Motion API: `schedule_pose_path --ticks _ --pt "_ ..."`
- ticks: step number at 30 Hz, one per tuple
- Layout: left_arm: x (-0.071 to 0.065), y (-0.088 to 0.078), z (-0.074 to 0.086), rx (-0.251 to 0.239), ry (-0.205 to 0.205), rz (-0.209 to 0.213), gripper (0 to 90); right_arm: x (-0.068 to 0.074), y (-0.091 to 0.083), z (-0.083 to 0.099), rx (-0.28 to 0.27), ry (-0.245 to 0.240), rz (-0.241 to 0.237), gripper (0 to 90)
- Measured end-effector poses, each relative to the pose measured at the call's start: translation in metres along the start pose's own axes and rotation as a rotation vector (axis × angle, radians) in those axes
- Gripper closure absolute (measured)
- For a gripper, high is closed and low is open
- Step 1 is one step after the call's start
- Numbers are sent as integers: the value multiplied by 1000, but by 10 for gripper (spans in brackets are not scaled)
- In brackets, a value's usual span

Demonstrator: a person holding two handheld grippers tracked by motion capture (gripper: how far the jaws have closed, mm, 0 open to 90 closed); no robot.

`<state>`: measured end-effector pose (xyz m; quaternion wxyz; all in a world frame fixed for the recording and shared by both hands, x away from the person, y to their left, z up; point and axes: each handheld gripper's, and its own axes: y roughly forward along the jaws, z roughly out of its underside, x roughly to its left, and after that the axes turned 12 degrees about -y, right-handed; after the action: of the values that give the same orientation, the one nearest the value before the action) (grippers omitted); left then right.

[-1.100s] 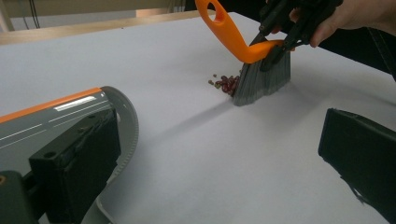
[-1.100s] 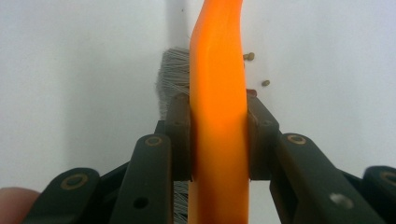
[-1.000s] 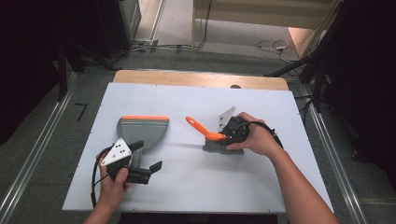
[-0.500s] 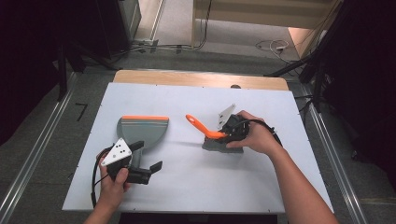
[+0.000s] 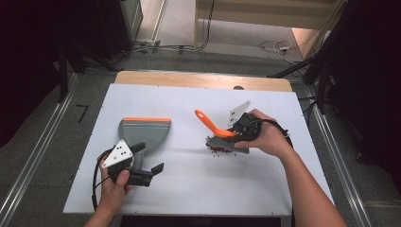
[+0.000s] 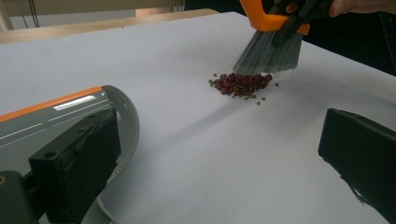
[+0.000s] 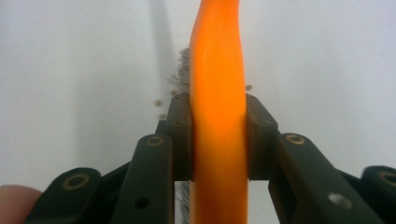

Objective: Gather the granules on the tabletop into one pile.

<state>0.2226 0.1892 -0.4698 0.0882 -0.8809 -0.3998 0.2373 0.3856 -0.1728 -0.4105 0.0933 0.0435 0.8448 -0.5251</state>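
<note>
Beans, high view: small dark red pile [image 5: 220, 150] on the white table [image 5: 189, 189], right of centre, just under the grey bristles of the brush [image 5: 222, 137].
Right gripper, high view: [image 5: 242, 128] held low over the pile, orange handle slanting up and away to the left.
Left gripper, high view: [image 5: 150, 158] near the front left, spread wide, pinching nothing; one jaw beside the grey, orange-edged dustpan [image 5: 144, 132].
Left gripper view: dustpan [image 6: 70, 116] alongside the left jaw, right jaw well apart from it; beans [image 6: 242, 83] heaped ahead, brush [image 6: 271, 46] touching or just above the far side of the pile, cannot tell which; a few loose beans strayed beside the heap.
Right gripper view: jaws pressed together on the brush handle [image 7: 217, 116], pinching it from both sides; scattered beans [image 7: 159, 102] on the table past the bristles.
Step, as judged: sweeping the beans together, towards the dustpan.
Next move: likely a low stroke to the left, and the dustpan gripped and its edge held flat.
In the way: nothing between pile and dustpan; risk of strays rolling off.
</note>
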Motion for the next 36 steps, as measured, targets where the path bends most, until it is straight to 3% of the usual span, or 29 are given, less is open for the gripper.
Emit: schedule_pose_path --ticks 4,9,12,15,18,21,26,32,36 --pt "-1 0 0 0 3 2 0 -5 -10 9 26 82 78 675" --pt "-1 0 0 0 4 1 0 -12 -15 26 100 238 203 675" --pt "-1 1 0 0 4 3 0 -13 -9 37 180 329 306 674" --pt "-2 1 0 1 5 2 0 -11 4 43 233 455 423 674" --pt "-1 1 0 0 4 2 0 -7 14 42 255 526 438 678" --pt "-1 1 0 4 3 0 0 -1 20 28 290 606 443 685" --pt "-2 1 0 0 6 -1 0 9 32 7 334 616 448 686" --pt "-2 0 -1 -6 4 0 0 12 38 -3 322 633 456 686" --pt "-1 0 -1 -4 7 0 0 15 38 -10 288 655 431 686"
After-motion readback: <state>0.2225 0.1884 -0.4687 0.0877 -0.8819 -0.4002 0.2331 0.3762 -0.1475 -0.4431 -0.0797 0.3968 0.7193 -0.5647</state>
